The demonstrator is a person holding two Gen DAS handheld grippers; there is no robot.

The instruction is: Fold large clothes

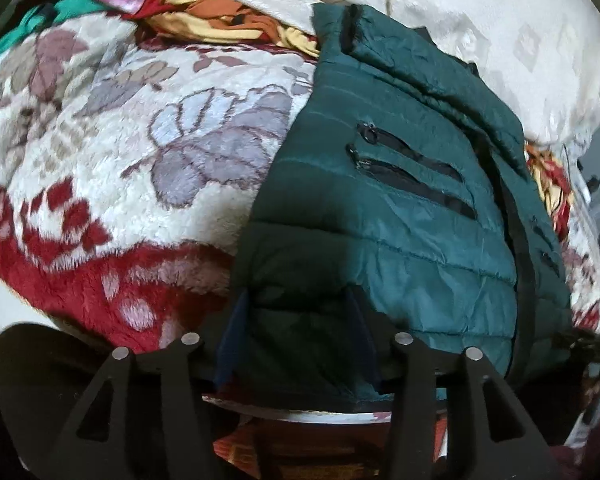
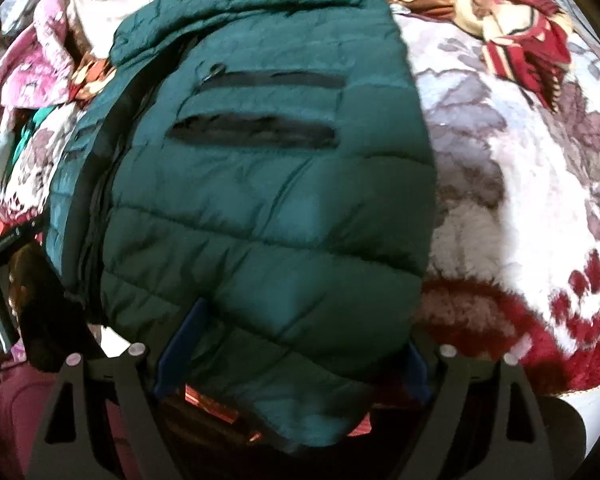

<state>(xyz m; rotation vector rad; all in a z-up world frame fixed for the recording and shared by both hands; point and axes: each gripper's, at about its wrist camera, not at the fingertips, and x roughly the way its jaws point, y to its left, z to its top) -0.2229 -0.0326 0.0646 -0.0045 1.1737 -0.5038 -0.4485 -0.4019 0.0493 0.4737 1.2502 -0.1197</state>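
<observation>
A dark green quilted jacket (image 1: 400, 216) with two black zip pockets lies folded on a fleecy floral blanket (image 1: 120, 140). My left gripper (image 1: 298, 340) is open over the jacket's near hem. The hem lies between its blue pads (image 1: 232, 340), and I see no pinch in the cloth. In the right wrist view the same jacket (image 2: 260, 200) fills the middle. My right gripper (image 2: 298, 354) stands wide open astride the jacket's near corner, a blue pad (image 2: 180, 344) at each side of the padded bulk. That corner hangs past the bed's edge.
A cream bedspread (image 1: 480, 20) and a heap of pink and orange clothes (image 1: 204, 12) lie beyond the jacket. A red patterned floor (image 1: 320, 452) shows below the bed edge. A person's pink sleeve (image 2: 12, 400) and a dark device (image 2: 4, 248) are at the left.
</observation>
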